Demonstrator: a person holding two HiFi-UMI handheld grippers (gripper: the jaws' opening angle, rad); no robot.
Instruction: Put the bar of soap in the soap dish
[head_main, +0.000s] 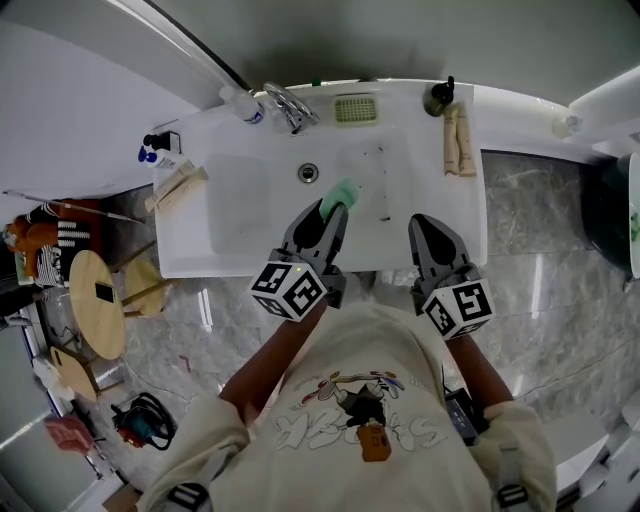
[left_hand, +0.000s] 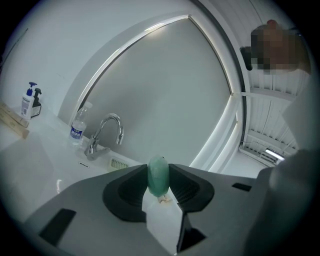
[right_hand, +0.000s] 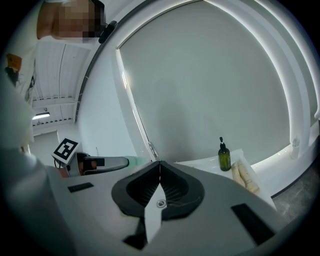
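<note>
A pale green bar of soap (head_main: 341, 196) is pinched between the jaws of my left gripper (head_main: 336, 212), held above the white basin (head_main: 250, 205). In the left gripper view the soap (left_hand: 158, 175) stands on edge between the dark jaw pads. The soap dish (head_main: 355, 109), a cream slotted tray, sits on the counter's back edge right of the tap (head_main: 288, 106); it shows small in the left gripper view, the dish (left_hand: 118, 163) just past the tap (left_hand: 104, 135). My right gripper (head_main: 429, 240) hangs over the basin's front right, jaws closed with nothing in them (right_hand: 159, 164).
A water bottle (head_main: 243, 104) stands left of the tap. A dark pump bottle (head_main: 439, 97) and rolled towels (head_main: 458, 140) lie at the counter's right. Blue and dark bottles (head_main: 155, 147) and wooden sticks (head_main: 178, 186) sit on the left. The drain (head_main: 308, 172) is mid-basin.
</note>
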